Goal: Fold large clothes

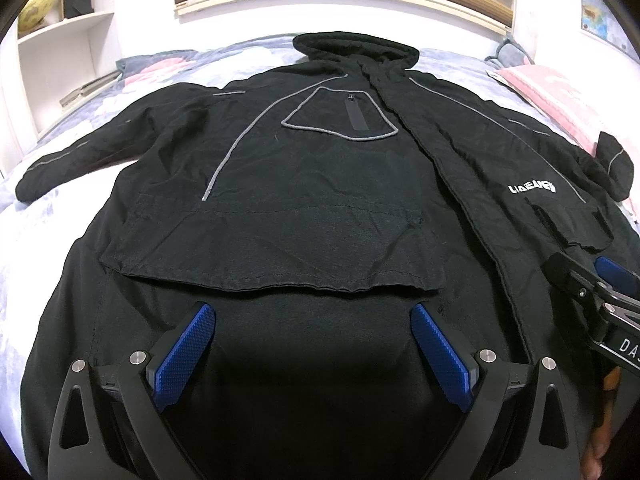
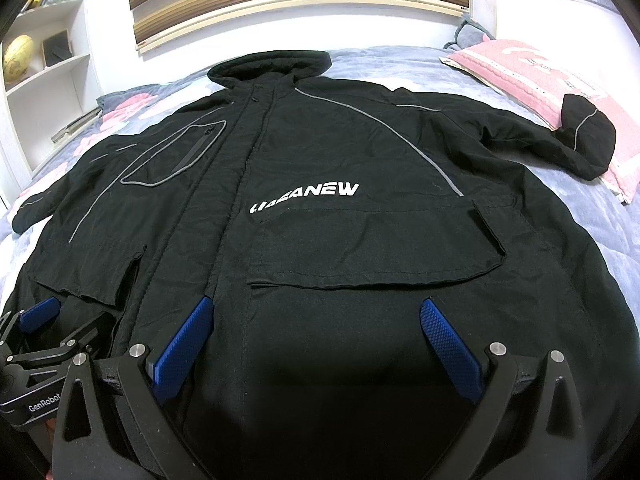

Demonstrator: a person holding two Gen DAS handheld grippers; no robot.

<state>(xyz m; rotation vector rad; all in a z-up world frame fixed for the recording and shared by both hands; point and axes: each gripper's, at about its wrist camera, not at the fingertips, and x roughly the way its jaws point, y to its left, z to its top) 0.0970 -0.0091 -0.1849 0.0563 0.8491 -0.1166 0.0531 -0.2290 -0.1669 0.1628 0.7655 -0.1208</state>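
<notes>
left tongs (image 1: 312, 312) + right tongs (image 2: 316, 306) both spread apart, holding nothing | black jacket (image 2: 320, 152) flat on bed (image 2: 400, 56), hood toward headboard edge | risk: slippery fabric bunches if hem grabs are uneven

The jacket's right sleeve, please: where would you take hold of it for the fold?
Probably at the cuff, approached from the outer side with the right claw. The sleeve lies spread outward, its bent-back end resting on the pink pillow, raised and exposed there.
</notes>
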